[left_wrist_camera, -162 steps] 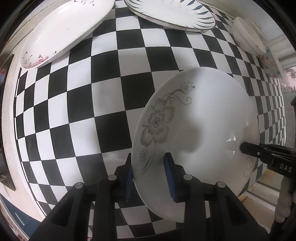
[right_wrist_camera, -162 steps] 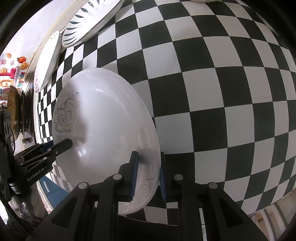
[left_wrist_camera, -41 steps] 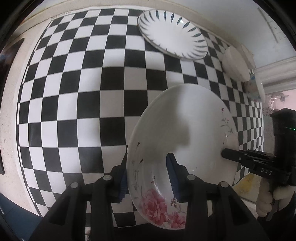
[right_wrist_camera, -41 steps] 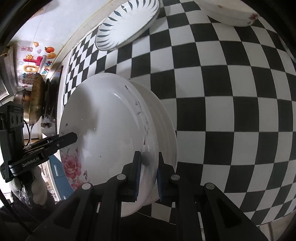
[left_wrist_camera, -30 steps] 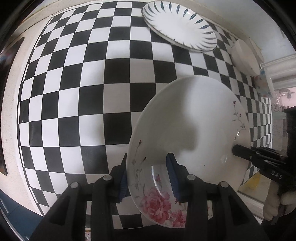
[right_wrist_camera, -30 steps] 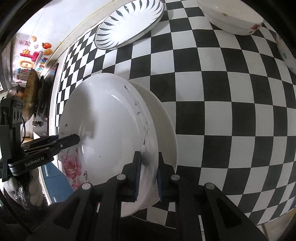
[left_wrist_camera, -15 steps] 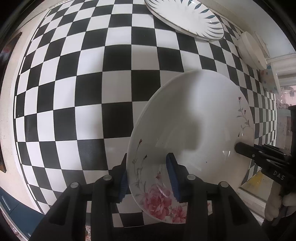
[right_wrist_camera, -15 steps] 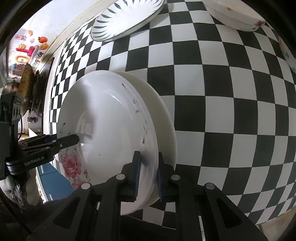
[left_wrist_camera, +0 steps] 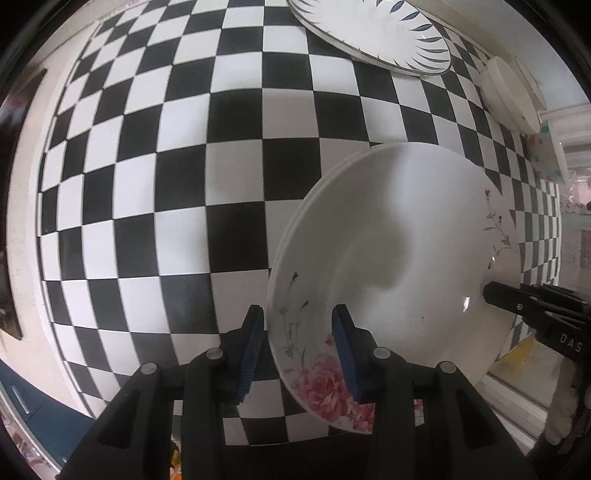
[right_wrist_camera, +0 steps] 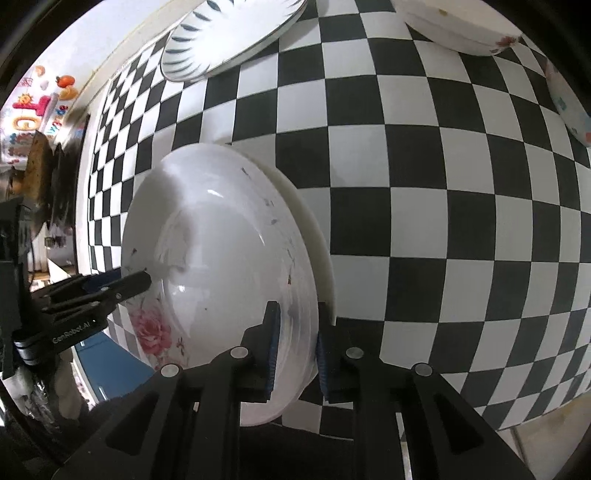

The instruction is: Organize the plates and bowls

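Two tongs are at the near edge of the desk (left_wrist_camera: 236, 129), and each has a side of the same white plate between its fingers. The left tongs (left_wrist_camera: 298, 343) are opened wide: the blue pad on the outer side stands a little apart from the rim, and the other pad lies over the inside of the rose plate (left_wrist_camera: 399, 266), so they are released and not pressing. In the right wrist view the right tongs (right_wrist_camera: 294, 343) have their two blue pads on both sides of the rim of the rose plate (right_wrist_camera: 221, 240), with some gap, and I cannot tell if they still press it. This plate has a pink rose painted at its near edge and thin grey twigs on the far rim. It sits on top of a second white plate (right_wrist_camera: 323, 258), of which only a narrow edge shows at the side, and the two together rest on the black and white checkered cloth near the front of the desk. Farther away, close to the wall, lies a plate with dark leaf marks (left_wrist_camera: 373, 33) around its rim. To the right of it, at the back corner, stands a white bowl (left_wrist_camera: 508, 96), and just beside that a small dish with coloured spots (left_wrist_camera: 545, 155).
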